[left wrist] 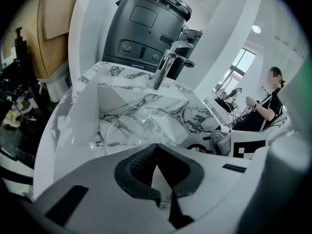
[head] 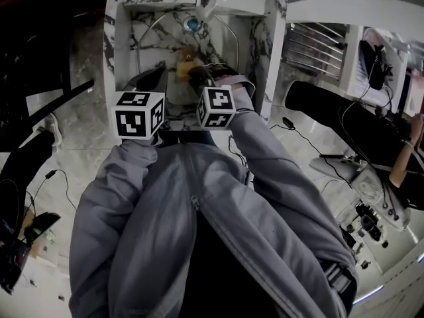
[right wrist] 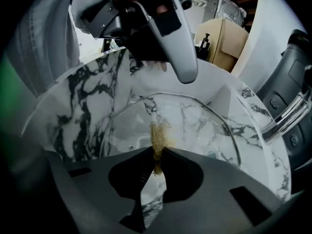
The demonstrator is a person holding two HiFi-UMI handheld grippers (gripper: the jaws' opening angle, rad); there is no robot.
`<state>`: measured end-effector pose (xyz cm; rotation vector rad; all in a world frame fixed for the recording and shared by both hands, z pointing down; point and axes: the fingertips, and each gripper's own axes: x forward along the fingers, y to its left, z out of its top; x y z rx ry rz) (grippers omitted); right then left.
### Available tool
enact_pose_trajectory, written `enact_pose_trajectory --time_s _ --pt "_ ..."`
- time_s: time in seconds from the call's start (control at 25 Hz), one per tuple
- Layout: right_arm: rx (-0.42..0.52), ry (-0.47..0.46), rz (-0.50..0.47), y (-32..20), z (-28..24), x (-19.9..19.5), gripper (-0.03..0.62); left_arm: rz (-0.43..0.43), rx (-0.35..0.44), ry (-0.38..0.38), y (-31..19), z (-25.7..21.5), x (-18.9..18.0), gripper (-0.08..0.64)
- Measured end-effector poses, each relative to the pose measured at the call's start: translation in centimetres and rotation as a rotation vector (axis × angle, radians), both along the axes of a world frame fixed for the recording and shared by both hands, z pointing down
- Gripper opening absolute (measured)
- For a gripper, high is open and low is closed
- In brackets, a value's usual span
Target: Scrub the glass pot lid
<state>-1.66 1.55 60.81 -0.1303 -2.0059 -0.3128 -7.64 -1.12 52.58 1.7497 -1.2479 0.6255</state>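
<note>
Marble-patterned white sink basin (right wrist: 83, 96): the glass pot lid (right wrist: 195, 126) sits inside it, tilted, with its metal rim arcing across the basin. The veining shows through the glass.

Right gripper (right wrist: 157, 152): jaws clenched on a tan fibrous scrubber (right wrist: 158, 140). The tuft sticks out past the tips and lies against the lid's glass, near the lower middle.

Left gripper (left wrist: 156, 147): jaws closed tip to tip, with no gap visible. The lid's rim (left wrist: 109, 126) curves away just beyond the tips. Whether they pinch the rim cannot be made out. In the right gripper view, the left gripper reaches in from above and its tip is close to the lid's upper rim.

Chrome faucet (left wrist: 168, 65) stands at the back edge of the basin, its spout over the sink. A dark grey appliance (left wrist: 146, 23) stands directly behind it.

Head view: both marker cubes are side by side over the near edge of the sink, and grey sleeves (head: 199, 204) fill the lower frame.
</note>
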Motion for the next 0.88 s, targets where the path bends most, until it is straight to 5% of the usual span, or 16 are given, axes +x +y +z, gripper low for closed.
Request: enact_pose_trajectory --time_s 0.4,0.68,0.76,0.88 --pt "-0.283 0.026 0.011 4.6 -1.0 1.5 0.054 0.051 -0.013 -0.012 0.7 -0.2 1.3 0.014" --pt "-0.582 0.038 0.016 6.0 -3.7 1.9 0.054 0.059 -0.009 -0.01 0.3 -0.3 1.5 0.014" --pt "-0.6 0.015 0.032 5.1 -5.0 2.0 0.054 0.06 -0.003 -0.008 -0.1 -0.5 1.5 0.014" --pt "-0.5 -0.031 0.105 1.6 -6.3 2.4 0.054 0.059 0.005 -0.005 -0.8 -0.7 1.4 0.014"
